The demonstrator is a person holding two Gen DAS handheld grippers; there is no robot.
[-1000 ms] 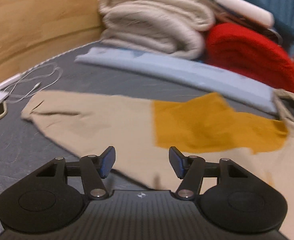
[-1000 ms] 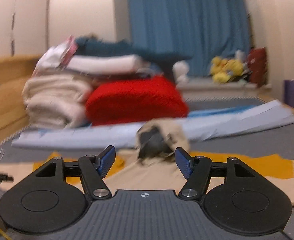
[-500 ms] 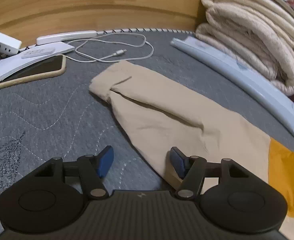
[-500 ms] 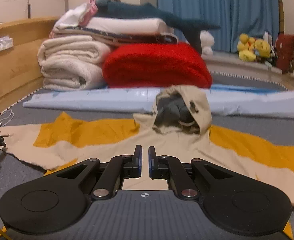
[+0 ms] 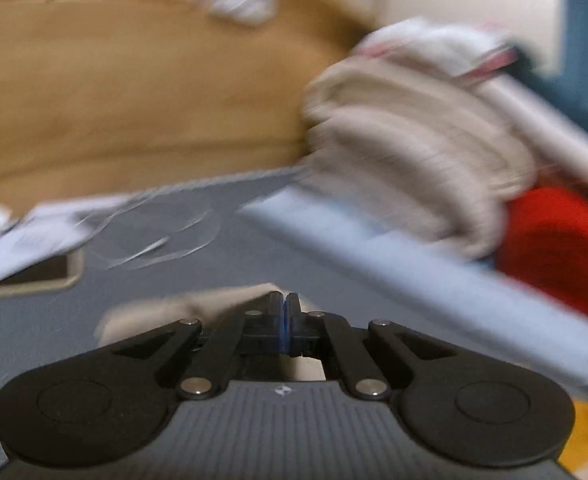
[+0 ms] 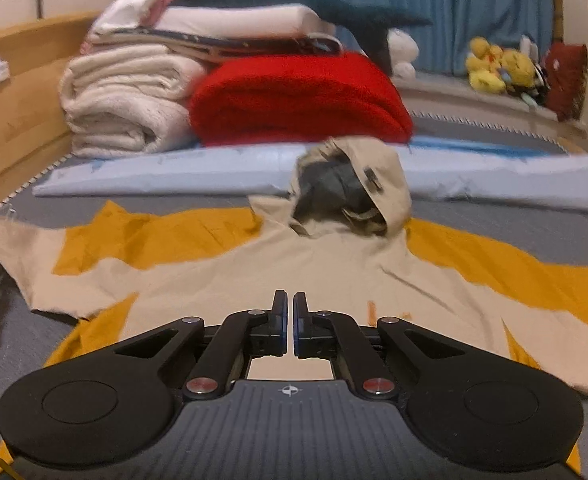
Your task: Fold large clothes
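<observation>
left tool (image 5: 284, 304): i see my jaws pressed fully together, pads touching, with beige cloth bunched at the tips; it looks pinched on the sleeve end of the hoodie, though this view is badly blurred.
right tool (image 6: 288, 312): my jaws are closed with only a thin slit between the blue pads; beige fabric lies right under and behind the tips, but i cannot tell whether any of it is caught between them.
hoodie: the beige and mustard-yellow hooded sweatshirt (image 6: 221, 276) lies spread flat on the grey quilted bed (image 6: 494, 210), chest towards my right tool, both sleeves stretched out to the sides.
hood: the beige hood with dark grey lining (image 6: 350, 188) stands crumpled at the far end of the garment, opening facing me.
sleeve end: in the left view the beige cuff (image 5: 181, 312) sits just beside and behind the closed tips.
behind the hoodie: a long pale blue folded sheet (image 6: 173, 172) runs across the bed, and past it a stack of cream folded blankets (image 6: 125, 108) next to a red folded fleece blanket (image 6: 298, 96).
left side: a wooden headboard (image 5: 133, 100); near it on the bed a phone in a tan case (image 5: 33, 276) and a white cable (image 5: 161, 240).
far right: yellow plush toys (image 6: 494, 64) before a blue curtain (image 6: 434, 8).
</observation>
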